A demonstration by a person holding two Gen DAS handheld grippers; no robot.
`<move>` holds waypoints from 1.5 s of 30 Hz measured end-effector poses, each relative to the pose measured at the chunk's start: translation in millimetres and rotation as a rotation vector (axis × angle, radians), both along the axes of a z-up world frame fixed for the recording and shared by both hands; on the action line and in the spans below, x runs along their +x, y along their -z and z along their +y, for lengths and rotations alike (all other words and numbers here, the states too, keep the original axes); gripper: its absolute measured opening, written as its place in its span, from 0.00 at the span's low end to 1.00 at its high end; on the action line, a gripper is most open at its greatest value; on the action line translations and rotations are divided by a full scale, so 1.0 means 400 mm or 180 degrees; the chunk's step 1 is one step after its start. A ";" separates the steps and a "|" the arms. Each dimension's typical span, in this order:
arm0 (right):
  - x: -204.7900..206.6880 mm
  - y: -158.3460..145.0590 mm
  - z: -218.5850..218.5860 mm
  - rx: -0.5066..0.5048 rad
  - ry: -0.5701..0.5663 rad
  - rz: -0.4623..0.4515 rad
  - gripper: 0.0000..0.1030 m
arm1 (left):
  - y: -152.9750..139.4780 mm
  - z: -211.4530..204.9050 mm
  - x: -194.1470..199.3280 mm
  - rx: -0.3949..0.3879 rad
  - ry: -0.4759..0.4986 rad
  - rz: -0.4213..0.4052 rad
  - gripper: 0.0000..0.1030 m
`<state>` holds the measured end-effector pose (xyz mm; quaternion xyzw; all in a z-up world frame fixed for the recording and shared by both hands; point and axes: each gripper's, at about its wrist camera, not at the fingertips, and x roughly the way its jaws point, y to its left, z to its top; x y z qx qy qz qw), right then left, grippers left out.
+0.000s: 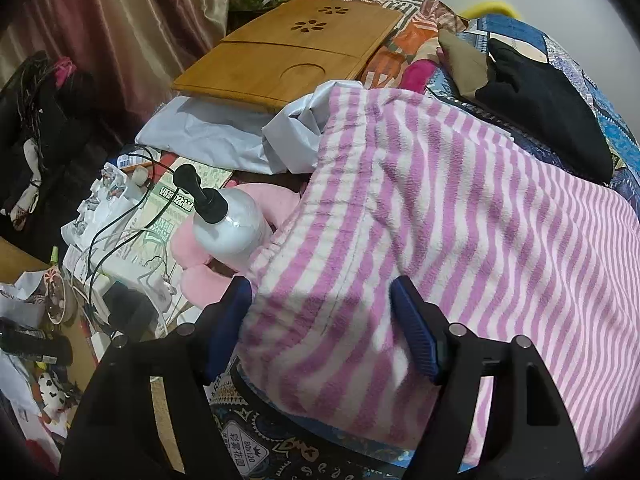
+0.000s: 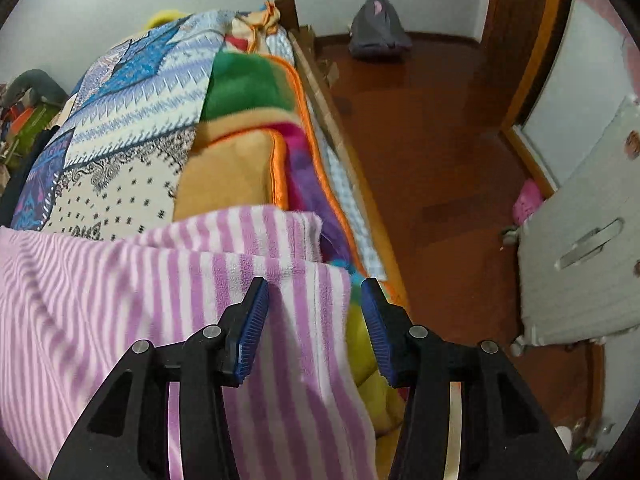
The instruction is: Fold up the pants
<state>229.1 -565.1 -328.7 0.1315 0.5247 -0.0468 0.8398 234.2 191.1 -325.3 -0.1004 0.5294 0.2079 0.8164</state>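
Pants, pink-striped fleece, lie spread across the bed, one end by your left gripper, the other at the bed's edge by your right gripper. Both grippers stand wide open, holding nothing; fabric sits between each pair of pads. Likely step: take both ends for a fold. Bite deep enough to catch every layer, not just the top one, and lift both sides level so the stripes stay aligned. Left side is crowded: pump bottle touches the pants' edge, pink plush and cables just beside. Keep the swing clear of the bottle. Black garment lies near the far edge.
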 end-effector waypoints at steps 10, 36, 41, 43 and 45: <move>-0.029 0.003 -0.011 0.0173 -0.0014 -0.0222 0.08 | -0.013 -0.063 0.010 0.0404 0.0010 -0.0061 0.39; 0.033 -0.087 0.021 -0.0496 0.0041 -0.0196 0.32 | -0.059 -0.023 -0.014 0.0575 0.0061 -0.0063 0.45; -0.028 -0.190 0.080 -0.0415 -0.0213 -0.0479 0.38 | -0.095 -0.034 -0.029 0.0603 0.0156 -0.0137 0.48; -0.052 -0.216 0.129 -0.0330 -0.0376 -0.0558 0.40 | -0.108 -0.034 -0.032 0.0730 0.0151 -0.0120 0.48; -0.069 -0.220 0.179 -0.0245 -0.0542 -0.0573 0.42 | -0.117 -0.020 -0.040 0.0752 0.0135 -0.0124 0.48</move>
